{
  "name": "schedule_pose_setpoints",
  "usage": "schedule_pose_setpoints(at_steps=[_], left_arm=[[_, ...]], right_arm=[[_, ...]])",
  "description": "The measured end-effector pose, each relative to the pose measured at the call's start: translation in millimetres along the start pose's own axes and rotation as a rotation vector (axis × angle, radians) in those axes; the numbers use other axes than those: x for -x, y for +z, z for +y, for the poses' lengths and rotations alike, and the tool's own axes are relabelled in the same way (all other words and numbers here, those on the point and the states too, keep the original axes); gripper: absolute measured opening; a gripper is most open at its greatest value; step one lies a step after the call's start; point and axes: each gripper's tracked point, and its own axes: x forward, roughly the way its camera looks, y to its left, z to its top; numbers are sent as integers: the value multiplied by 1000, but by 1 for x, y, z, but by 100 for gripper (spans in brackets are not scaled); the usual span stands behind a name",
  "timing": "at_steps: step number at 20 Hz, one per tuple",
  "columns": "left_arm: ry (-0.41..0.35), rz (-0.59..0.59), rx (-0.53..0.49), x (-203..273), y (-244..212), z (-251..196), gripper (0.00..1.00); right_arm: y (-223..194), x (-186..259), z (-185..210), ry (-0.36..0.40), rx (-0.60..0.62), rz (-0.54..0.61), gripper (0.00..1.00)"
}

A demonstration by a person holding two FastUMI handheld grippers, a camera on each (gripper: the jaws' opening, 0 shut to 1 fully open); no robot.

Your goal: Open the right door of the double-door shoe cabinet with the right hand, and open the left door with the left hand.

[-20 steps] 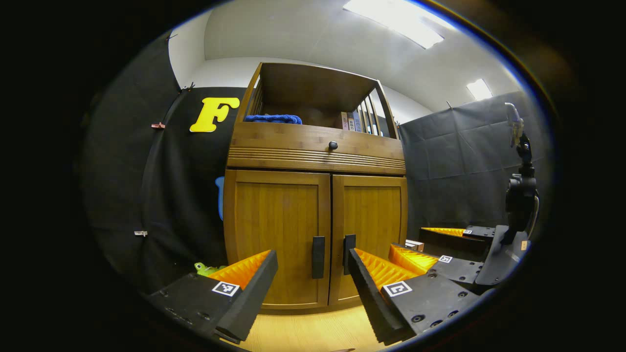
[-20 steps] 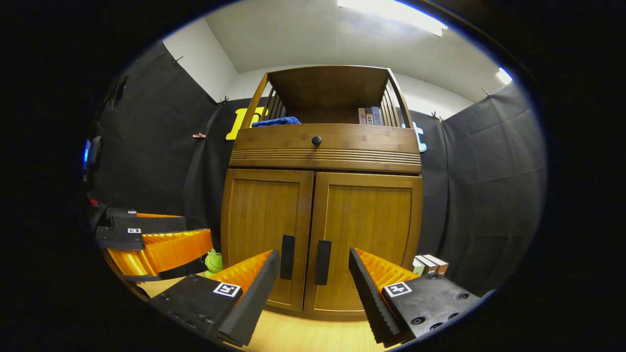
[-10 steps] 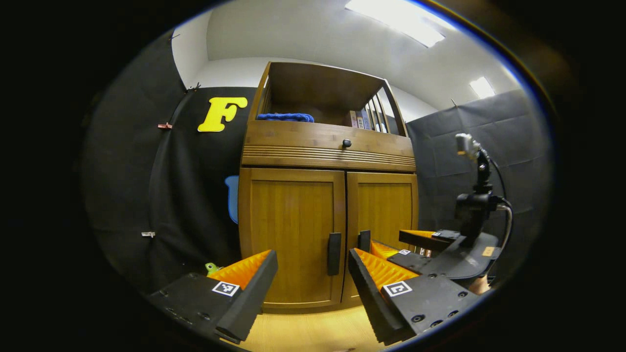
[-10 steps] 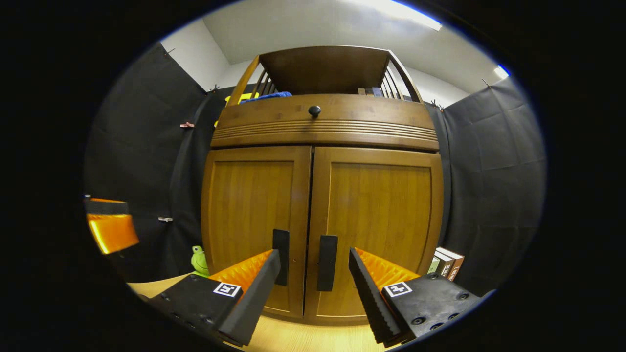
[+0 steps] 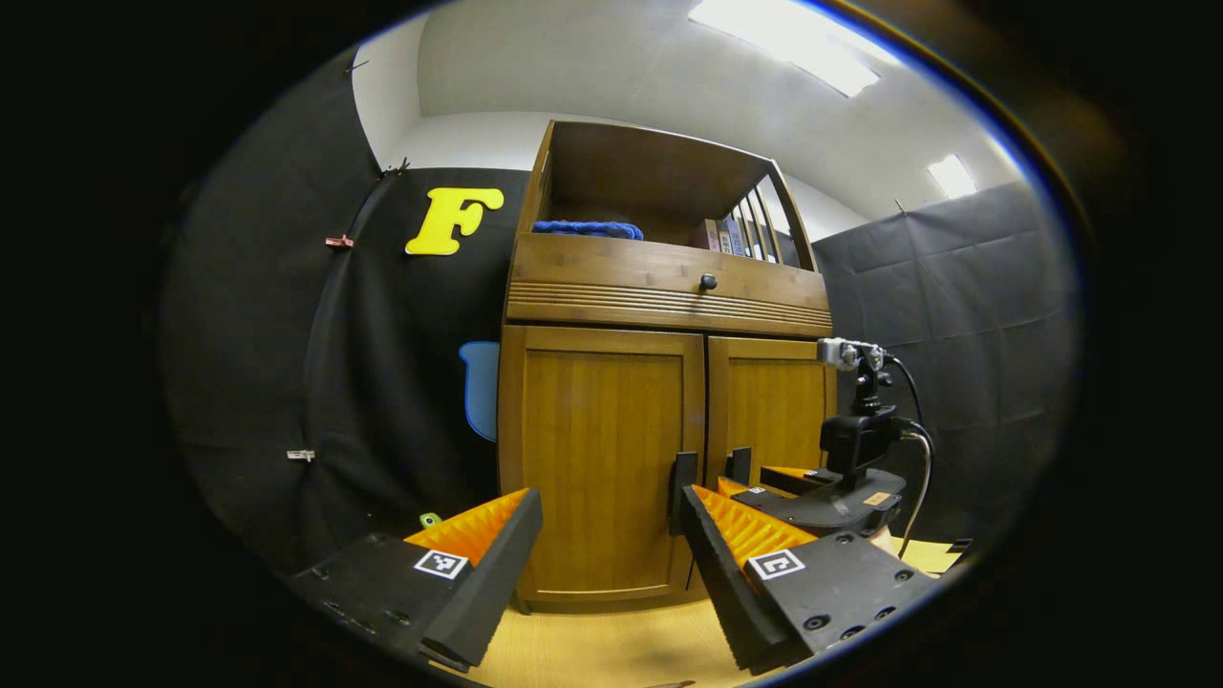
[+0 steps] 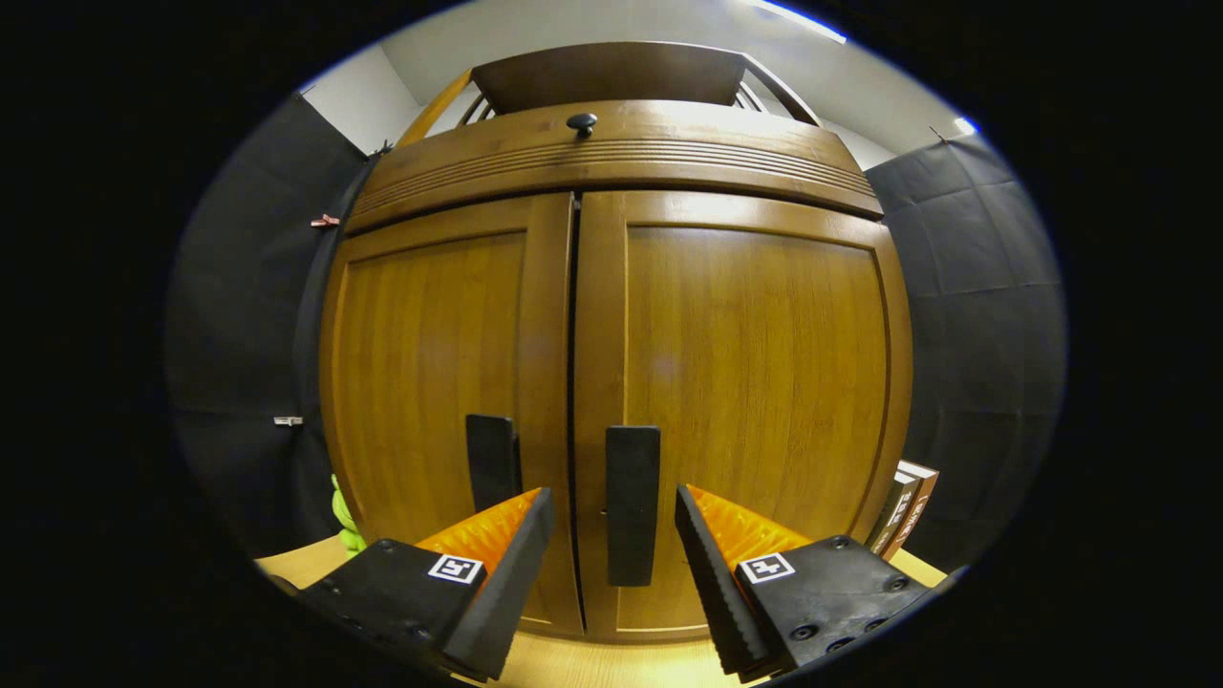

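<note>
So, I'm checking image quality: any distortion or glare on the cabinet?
Right gripper view: fisheye bulges the cabinet doors strongly, sharp focus, a soft sheen on the drawer front. Left gripper view: milder bending, bright ceiling lights blown out.

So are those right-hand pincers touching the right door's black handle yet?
Apart. In the right gripper view, the right gripper is open, the right door's handle standing between its fingers with bare wood visible on both sides.

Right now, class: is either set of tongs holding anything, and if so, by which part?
Nothing is held. The right tongs are open with the right door's handle between the fingers, not gripped. The left tongs are open, short of the cabinet.
</note>
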Motion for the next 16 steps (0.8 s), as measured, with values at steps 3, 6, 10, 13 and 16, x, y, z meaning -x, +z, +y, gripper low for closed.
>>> schedule_pose_setpoints(at_steps=[3,6,10,13,16], left_arm=[[13,-2,-6,1,0,7,91],[16,15,-11,-1,-7,11,91],[32,40,-12,-2,-13,18,91],[37,44,-23,-3,-14,19,91],[47,55,-30,-4,-19,22,91]], right_arm=[[-8,-12,-3,-14,0,14,82],[-11,-26,-7,-17,5,22,82],[-11,-36,-10,-30,15,10,55],[-19,-42,-4,-6,19,24,59],[-24,-41,-2,8,45,30,51]])
